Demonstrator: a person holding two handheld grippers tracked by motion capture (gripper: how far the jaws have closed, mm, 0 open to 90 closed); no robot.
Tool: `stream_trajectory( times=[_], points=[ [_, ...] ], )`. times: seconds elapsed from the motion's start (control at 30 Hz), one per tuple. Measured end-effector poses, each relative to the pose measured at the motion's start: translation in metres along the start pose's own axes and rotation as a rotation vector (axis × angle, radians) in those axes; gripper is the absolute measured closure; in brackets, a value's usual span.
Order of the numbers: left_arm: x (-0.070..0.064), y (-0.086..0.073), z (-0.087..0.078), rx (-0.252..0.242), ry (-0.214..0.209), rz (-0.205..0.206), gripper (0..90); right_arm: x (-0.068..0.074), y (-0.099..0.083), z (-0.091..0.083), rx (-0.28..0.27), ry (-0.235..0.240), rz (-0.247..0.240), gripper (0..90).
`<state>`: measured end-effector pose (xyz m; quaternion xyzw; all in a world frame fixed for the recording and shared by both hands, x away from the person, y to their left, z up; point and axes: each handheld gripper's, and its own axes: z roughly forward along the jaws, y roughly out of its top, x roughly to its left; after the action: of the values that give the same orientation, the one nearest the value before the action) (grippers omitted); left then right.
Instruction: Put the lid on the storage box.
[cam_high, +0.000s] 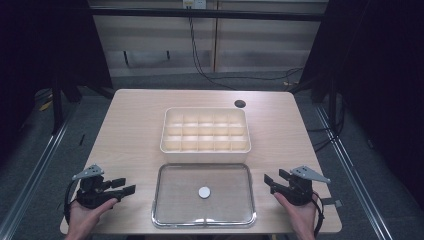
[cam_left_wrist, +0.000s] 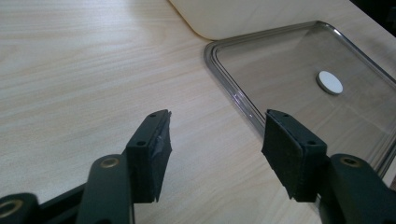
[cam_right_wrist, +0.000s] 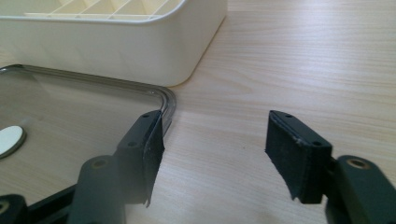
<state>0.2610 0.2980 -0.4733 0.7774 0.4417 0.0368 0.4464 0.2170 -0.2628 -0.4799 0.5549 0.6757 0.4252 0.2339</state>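
Nothing looks started: your left tool (cam_high: 126, 185) and right tool (cam_high: 273, 181) are both apart, holding nothing, beside the lid (cam_high: 175, 200); the box (cam_high: 205, 149) sits uncovered.

Lab recording booth — black curtains (cam_high: 385, 75), floor rails (cam_high: 35, 165), trailing cables (cam_high: 200, 55).

My left gripper (cam_high: 125, 186) and right gripper (cam_high: 271, 180), matte black, grey three-cornered plates on top, black cables looped at my bare wrists, blocky fingers (cam_left_wrist: 149, 154) with small screw holes, brass rivets, worn dark pads (cam_right_wrist: 294, 156)
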Motion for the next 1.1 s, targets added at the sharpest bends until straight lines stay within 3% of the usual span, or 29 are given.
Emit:
stream_trajectory(
  times=[0.07,0.13,0.27,0.37,0.4,0.5,0.77,0.9,0.93,1.1],
  points=[
    [0.000,0.000,0.000,0.001,0.003,0.010,43.3,0.000,0.000,-0.001,-0.004,0.001,0.003,38.9],
    [-0.001,0.000,-0.001,-0.001,-0.010,0.017,44.2,0.001,0.001,-0.004,-0.011,0.025,0.045,41.2],
    [-0.007,0.000,-0.002,-0.010,-0.008,0.025,41.2,0.005,0.001,-0.008,0.003,0.041,0.041,44.4],
    [-0.021,0.001,-0.004,-0.016,-0.016,0.080,39.9,0.011,0.002,-0.013,0.010,0.066,0.041,44.8],
    [-0.021,0.001,-0.004,-0.016,-0.016,0.080,38.9,0.012,0.003,-0.014,0.012,0.074,0.039,46.1],
    [-0.028,0.005,0.003,0.029,-0.015,0.091,38.0,0.015,0.009,-0.016,0.027,0.110,0.044,46.4],
    [-0.033,0.015,0.013,0.053,-0.039,0.090,42.5,0.021,0.022,-0.012,0.078,0.205,0.020,38.4],
    [-0.040,0.020,0.021,0.073,-0.029,0.138,43.3,0.026,0.035,-0.002,0.095,0.236,-0.003,37.5],
    [-0.040,0.023,0.024,0.075,-0.042,0.113,43.3,0.028,0.038,0.000,0.095,0.240,-0.009,37.6],
    [-0.040,0.035,0.030,0.071,-0.052,0.105,45.1,0.030,0.051,0.009,0.068,0.232,-0.004,37.1]
  ],
)
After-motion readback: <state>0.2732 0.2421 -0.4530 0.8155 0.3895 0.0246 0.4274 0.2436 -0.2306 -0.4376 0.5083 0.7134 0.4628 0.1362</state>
